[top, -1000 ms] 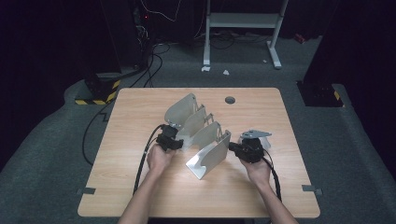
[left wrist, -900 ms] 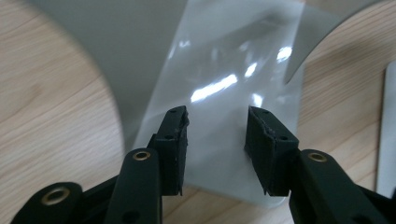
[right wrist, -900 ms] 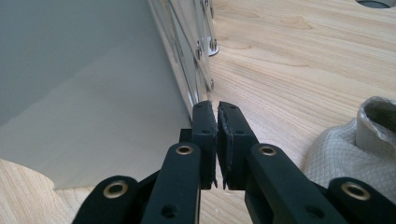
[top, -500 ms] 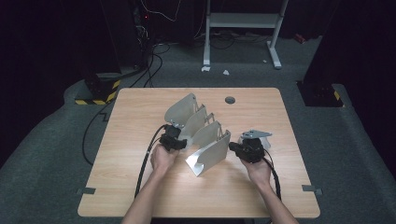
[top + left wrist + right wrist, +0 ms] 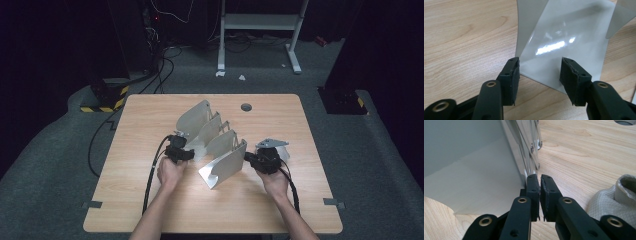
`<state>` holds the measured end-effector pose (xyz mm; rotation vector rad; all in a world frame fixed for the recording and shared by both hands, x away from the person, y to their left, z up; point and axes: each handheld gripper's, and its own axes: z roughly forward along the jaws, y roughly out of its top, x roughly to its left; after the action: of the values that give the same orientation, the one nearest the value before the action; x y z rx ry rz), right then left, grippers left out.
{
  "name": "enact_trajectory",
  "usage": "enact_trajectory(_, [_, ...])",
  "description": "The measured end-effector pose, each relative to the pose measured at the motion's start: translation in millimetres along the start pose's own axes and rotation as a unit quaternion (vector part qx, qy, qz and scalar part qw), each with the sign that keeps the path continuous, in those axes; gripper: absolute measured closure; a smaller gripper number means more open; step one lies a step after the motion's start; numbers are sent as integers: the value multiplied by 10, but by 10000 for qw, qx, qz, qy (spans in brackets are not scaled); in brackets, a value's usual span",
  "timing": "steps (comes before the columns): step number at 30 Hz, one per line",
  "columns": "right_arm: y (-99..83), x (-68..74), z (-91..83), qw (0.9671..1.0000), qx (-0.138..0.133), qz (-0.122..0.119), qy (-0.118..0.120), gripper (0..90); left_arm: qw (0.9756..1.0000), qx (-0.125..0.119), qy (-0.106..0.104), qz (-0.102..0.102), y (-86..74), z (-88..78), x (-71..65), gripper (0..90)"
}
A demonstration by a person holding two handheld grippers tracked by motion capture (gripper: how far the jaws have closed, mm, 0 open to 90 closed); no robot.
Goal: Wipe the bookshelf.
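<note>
Metal file rack (image 5: 215, 145) sits on the table (image 5: 150, 205) between both grippers; left gripper (image 5: 539, 72) has just been opening, jaws clear around its base plate, released. Right gripper (image 5: 539, 195) clenched beside its end, gripping nothing.

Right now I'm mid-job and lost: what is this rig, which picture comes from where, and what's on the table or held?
A person holds a two-jaw gripper in each hand. One picture looks down from above; the other two come from cameras riding on the grippers. On the wooden table stands a grey rack of upright plates. The left gripper is open, its jaws having just been opening, with a glossy plate beyond them, unpressed. The right gripper is shut at the rack's edge; whether it pinches anything I cannot tell. A grey mesh cloth lies beside it.
</note>
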<state>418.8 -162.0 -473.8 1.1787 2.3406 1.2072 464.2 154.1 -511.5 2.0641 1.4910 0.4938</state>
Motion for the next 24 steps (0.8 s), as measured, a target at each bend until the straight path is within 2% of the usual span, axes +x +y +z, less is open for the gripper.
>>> enact_trajectory(14, [-57,98,-5,9998,-26,-88,172,867,9995,-1,-173,256,152,117,-8,518])
enact_trajectory(17, [-62,131,-9,9997,-25,-162,171,866,9994,-72,-211,276,154,134,-31,526])
enact_trajectory(24, [-84,203,-14,9994,-33,-239,242,866,9989,-36,-294,362,171,140,-48,527])
